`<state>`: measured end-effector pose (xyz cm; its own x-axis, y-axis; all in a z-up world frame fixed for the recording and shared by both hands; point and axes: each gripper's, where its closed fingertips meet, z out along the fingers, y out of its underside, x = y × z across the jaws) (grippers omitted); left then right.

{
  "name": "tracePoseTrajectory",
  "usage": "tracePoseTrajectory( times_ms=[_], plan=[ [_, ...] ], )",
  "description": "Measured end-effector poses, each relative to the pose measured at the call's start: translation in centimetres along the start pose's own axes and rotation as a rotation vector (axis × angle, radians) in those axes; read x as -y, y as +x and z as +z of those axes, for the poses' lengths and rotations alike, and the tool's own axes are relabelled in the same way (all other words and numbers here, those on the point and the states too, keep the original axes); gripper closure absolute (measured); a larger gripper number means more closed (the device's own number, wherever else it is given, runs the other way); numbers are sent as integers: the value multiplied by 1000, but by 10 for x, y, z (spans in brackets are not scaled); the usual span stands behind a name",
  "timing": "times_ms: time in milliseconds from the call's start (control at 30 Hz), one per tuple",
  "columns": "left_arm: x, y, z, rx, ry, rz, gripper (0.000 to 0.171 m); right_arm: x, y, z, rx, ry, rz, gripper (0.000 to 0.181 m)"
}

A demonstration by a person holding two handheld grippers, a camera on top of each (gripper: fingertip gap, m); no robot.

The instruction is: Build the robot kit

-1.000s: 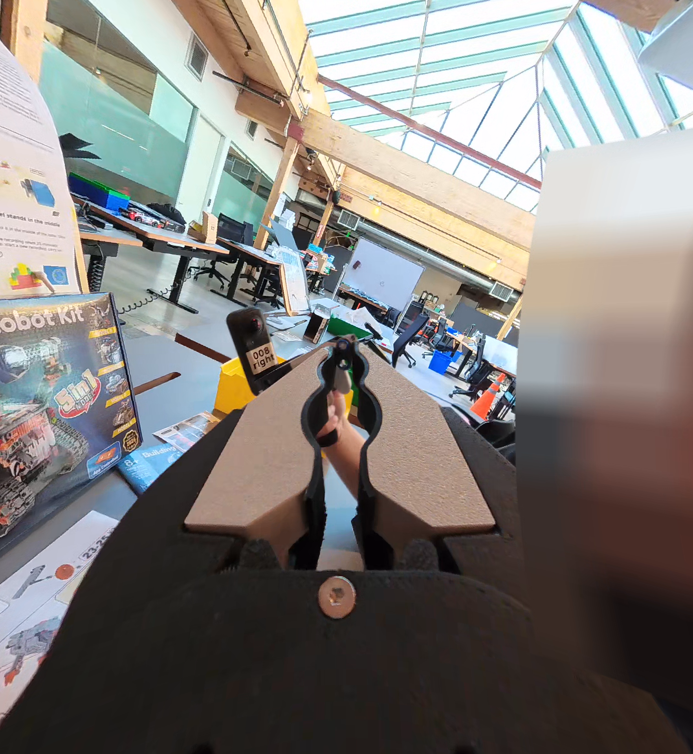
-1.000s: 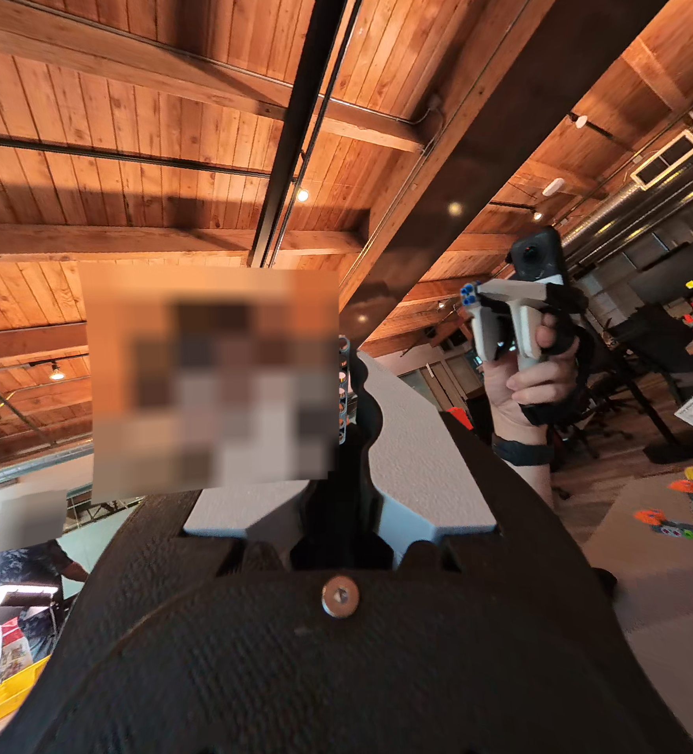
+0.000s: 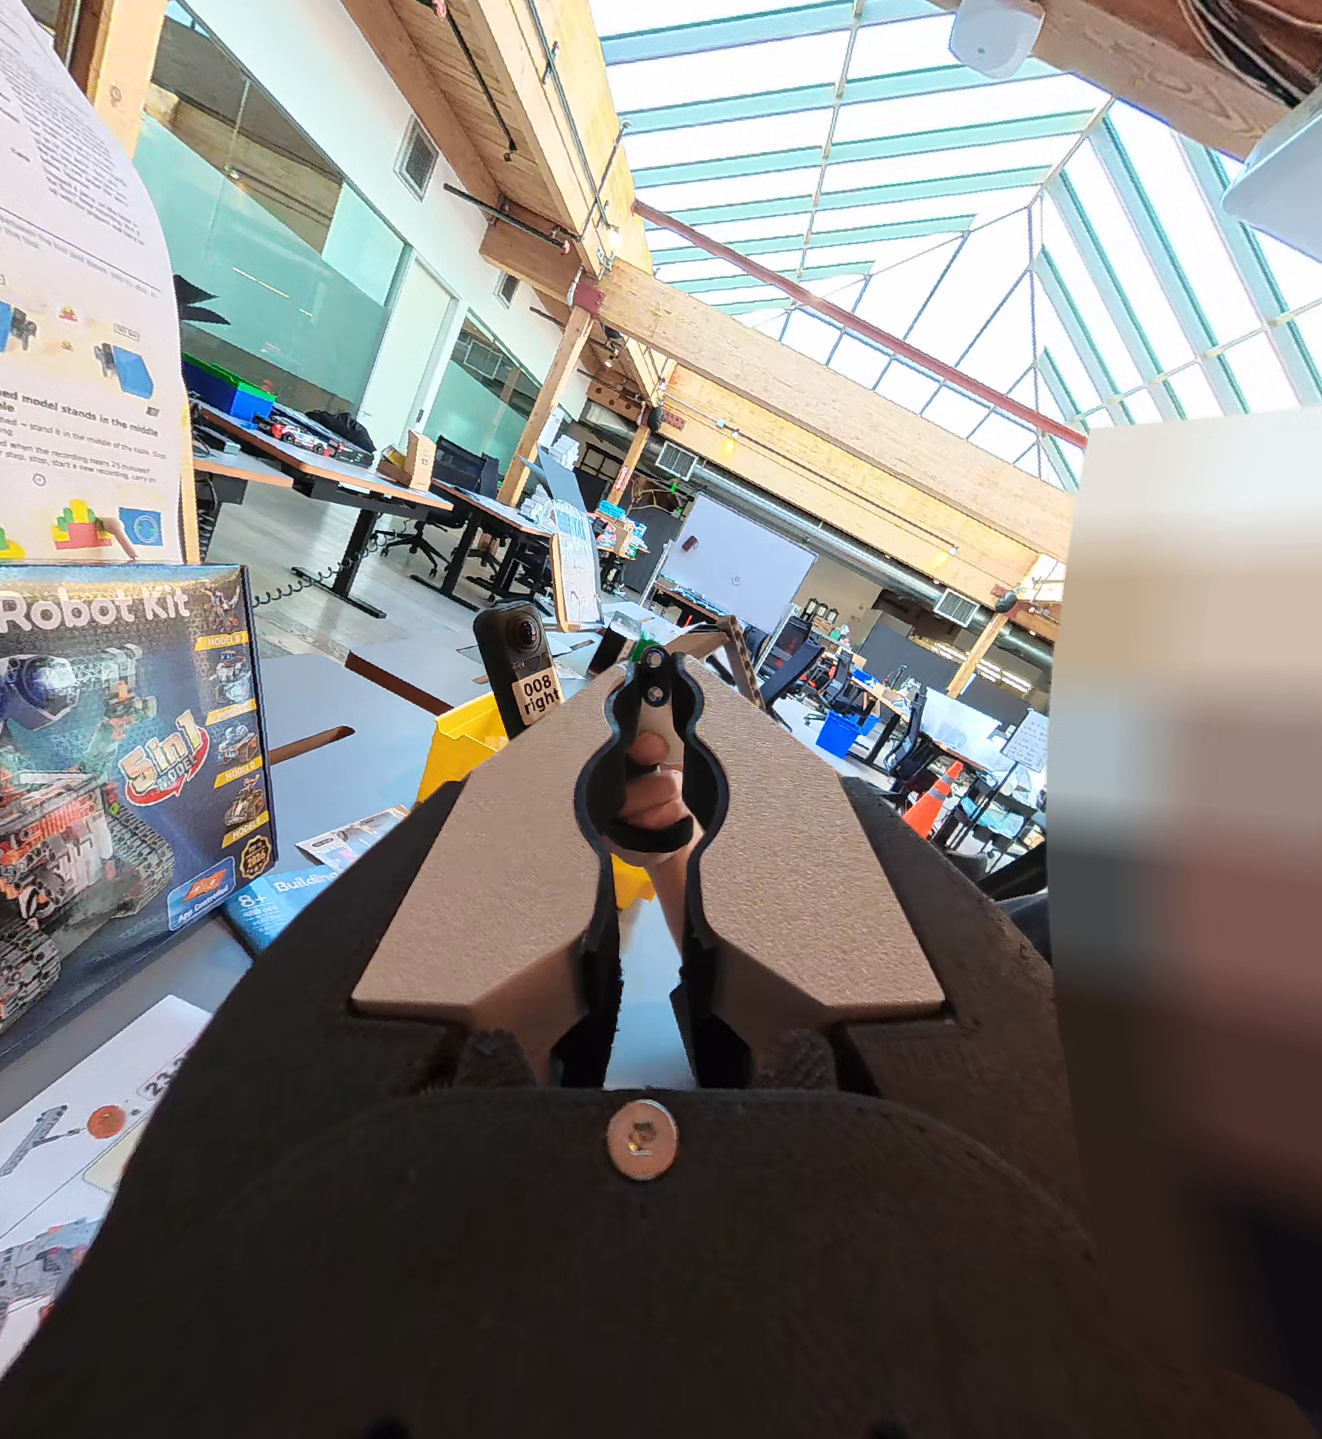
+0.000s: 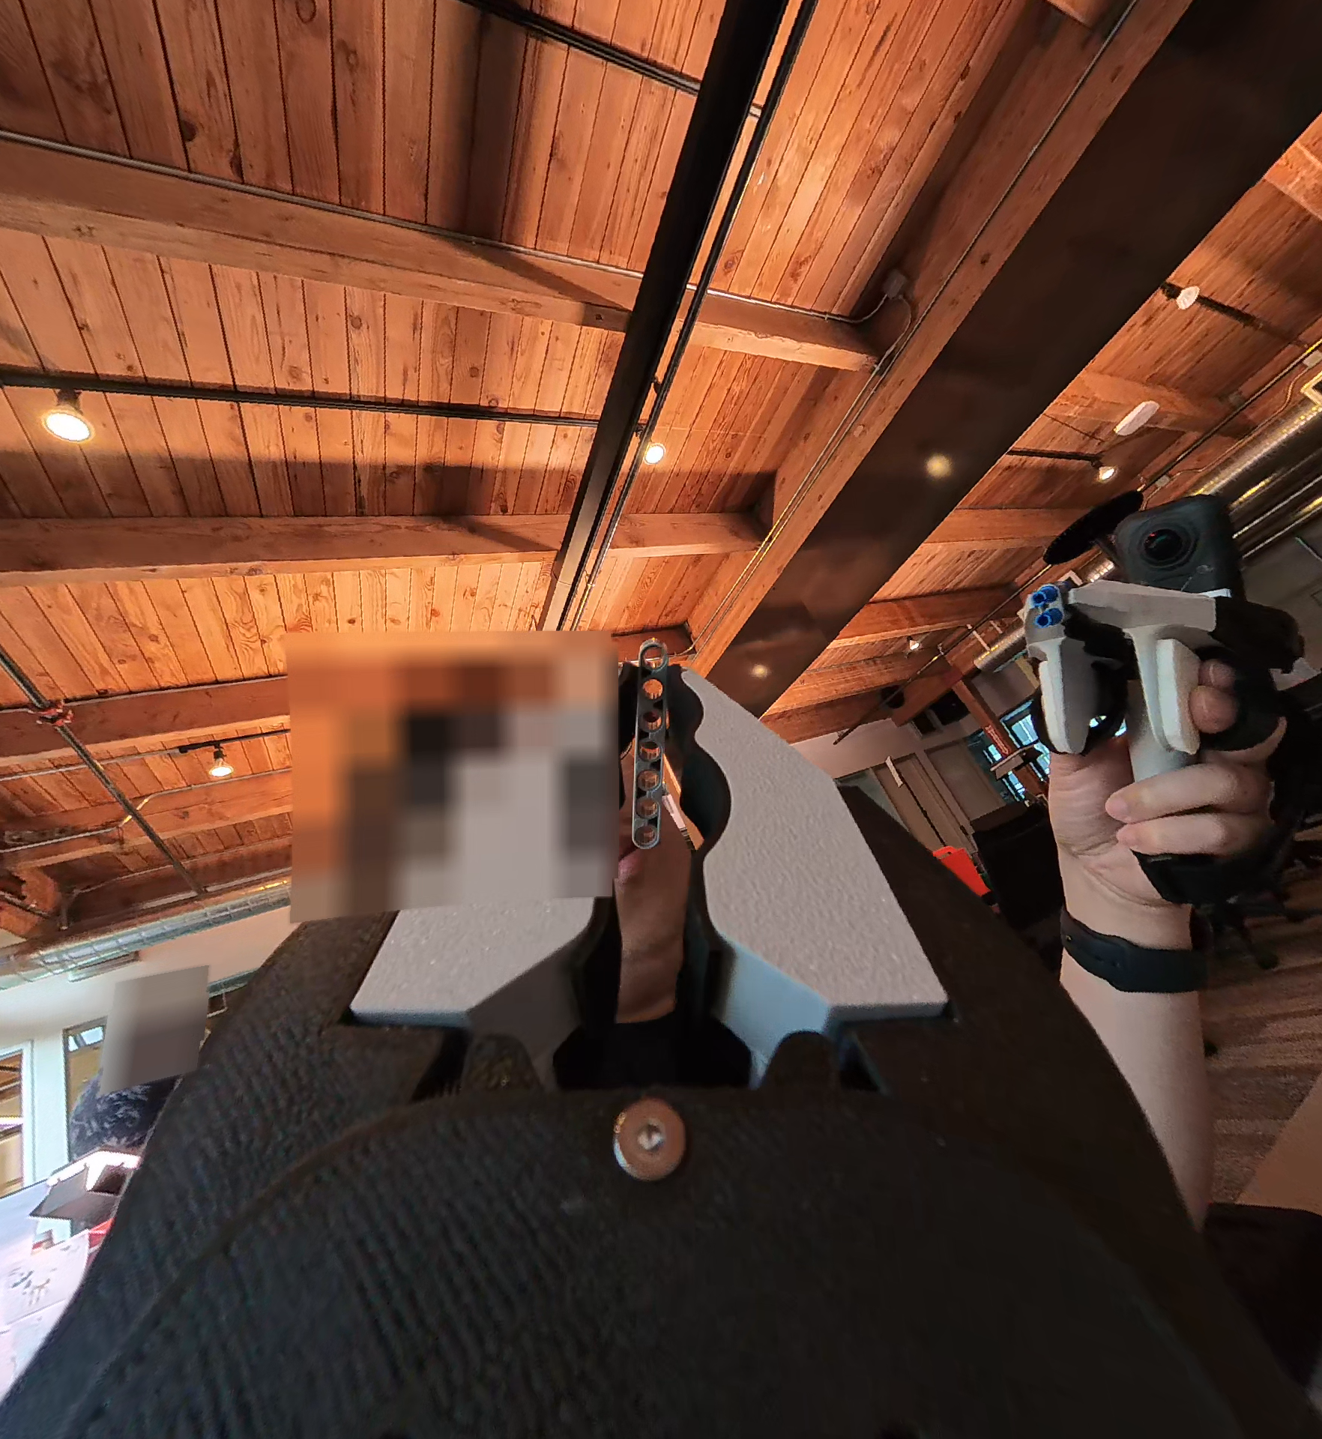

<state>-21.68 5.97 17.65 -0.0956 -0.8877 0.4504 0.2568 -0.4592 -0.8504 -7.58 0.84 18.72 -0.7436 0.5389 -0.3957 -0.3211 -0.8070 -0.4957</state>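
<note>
shifted slightly rightward, the left gripper (image 3: 654, 679) is being clenched on a blue-pinned piece (image 4: 1047, 619) while a grey holed beam (image 4: 648, 779) is being pinched upright by the right gripper (image 4: 656, 689), whose tip-only hold could be twisted loose.

Open office: desks (image 3: 377, 483), skylight (image 3: 876, 156), wood-plank ceiling (image 4: 331, 233) with spotlights.

Left hand-held gripper (image 3: 654, 673): raised above the surface (image 3: 315, 701), tips closed on a small dark pinned piece (image 3: 652, 677). Beyond it, the other hand-held gripper's black camera (image 3: 522, 662) with a white sticker, beside a yellow bin (image 3: 463, 740). At left, a boxed robot kit (image 3: 97, 779) stood upright; printed sheets (image 3: 43, 1168) lay before it.
</note>
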Motion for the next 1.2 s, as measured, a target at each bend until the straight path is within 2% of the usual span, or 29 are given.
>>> tracePoseTrajectory(
  times_ms=[1200],
  plan=[
    [10, -5, -13, 63, 34, 36, 166, 9, 2, -8, -43, 38, -35, 176]
  ],
)
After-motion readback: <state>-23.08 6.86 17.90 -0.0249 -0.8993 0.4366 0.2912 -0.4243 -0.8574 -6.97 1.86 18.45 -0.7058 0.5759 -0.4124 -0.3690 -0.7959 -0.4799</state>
